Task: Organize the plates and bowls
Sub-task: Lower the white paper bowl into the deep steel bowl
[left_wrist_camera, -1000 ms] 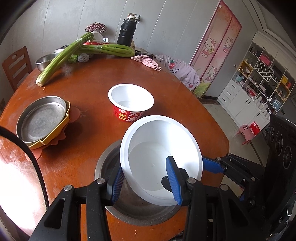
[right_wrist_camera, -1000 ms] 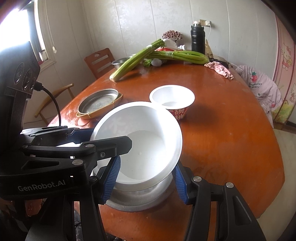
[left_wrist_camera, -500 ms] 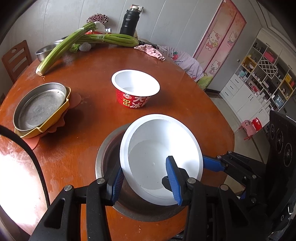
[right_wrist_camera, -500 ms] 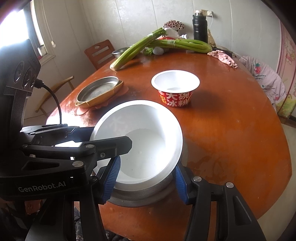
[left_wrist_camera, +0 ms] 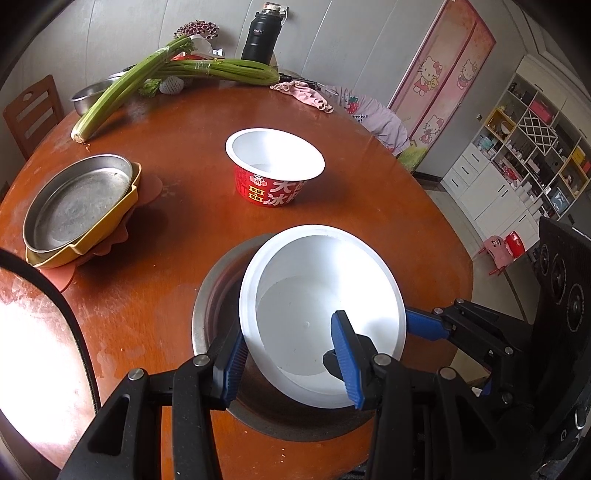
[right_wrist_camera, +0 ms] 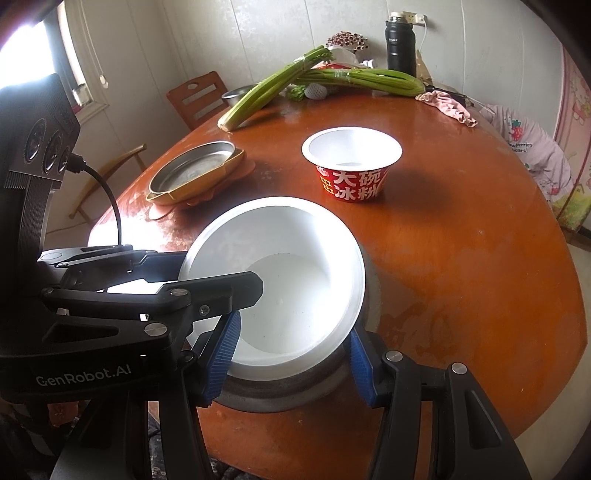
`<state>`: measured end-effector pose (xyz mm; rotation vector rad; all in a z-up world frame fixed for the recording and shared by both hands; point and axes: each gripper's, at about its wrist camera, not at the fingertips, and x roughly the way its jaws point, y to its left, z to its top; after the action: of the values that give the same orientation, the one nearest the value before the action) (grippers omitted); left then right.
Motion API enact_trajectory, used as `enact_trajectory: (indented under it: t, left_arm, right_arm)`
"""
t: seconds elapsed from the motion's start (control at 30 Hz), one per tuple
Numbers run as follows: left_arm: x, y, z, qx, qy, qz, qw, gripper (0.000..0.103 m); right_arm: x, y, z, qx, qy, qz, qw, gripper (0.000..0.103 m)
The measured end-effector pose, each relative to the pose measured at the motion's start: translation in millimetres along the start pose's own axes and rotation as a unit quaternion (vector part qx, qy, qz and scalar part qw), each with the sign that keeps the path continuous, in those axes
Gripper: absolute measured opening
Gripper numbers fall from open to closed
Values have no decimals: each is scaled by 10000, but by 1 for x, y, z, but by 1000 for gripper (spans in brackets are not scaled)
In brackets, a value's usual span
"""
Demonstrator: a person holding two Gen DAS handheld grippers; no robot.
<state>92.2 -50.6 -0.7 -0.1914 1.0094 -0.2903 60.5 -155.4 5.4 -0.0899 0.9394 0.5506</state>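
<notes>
- Gripping the white bowl [left_wrist_camera: 314, 288] at its near-left wall, the left gripper [left_wrist_camera: 290, 362] has one blue pad outside the wall and the other down inside the bowl.
- Right gripper [right_wrist_camera: 291, 360] sits at the near edge of the same stack. Its blue pads straddle the near rim of the steel bowl [left_wrist_camera: 218, 295], but I cannot tell whether they press on it.
- That white bowl is plain, smooth and empty, with a broad flat rim. It sits tilted inside the wider steel bowl, its right side lifted and overhanging the steel rim.
- Both are at the near edge of the round brown table [left_wrist_camera: 177, 206].
- Moving out to the middle: a red paper bowl [left_wrist_camera: 273, 188] stands upright and apart, white inside, empty, with white printed characters.
- On the left, a steel plate [left_wrist_camera: 77, 206] is nested in a yellow dish [left_wrist_camera: 110, 225], on an orange mat [left_wrist_camera: 151, 184].
- At the far edge, celery stalks [left_wrist_camera: 221, 70] lie across the table, one bunch resting on a small steel basin [left_wrist_camera: 86, 96].
- A black flask [left_wrist_camera: 260, 35] stands behind them, with a pink cloth [left_wrist_camera: 303, 92] to the right.
</notes>
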Motion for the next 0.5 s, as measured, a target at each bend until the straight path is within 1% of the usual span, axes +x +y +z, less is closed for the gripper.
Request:
enact_trajectory:
  t: [0.5]
  left_arm:
    - [2, 2, -1, -34, 35, 57, 10000, 45]
  right_arm:
    - [1, 3, -1, -114, 10, -75, 9999, 58]
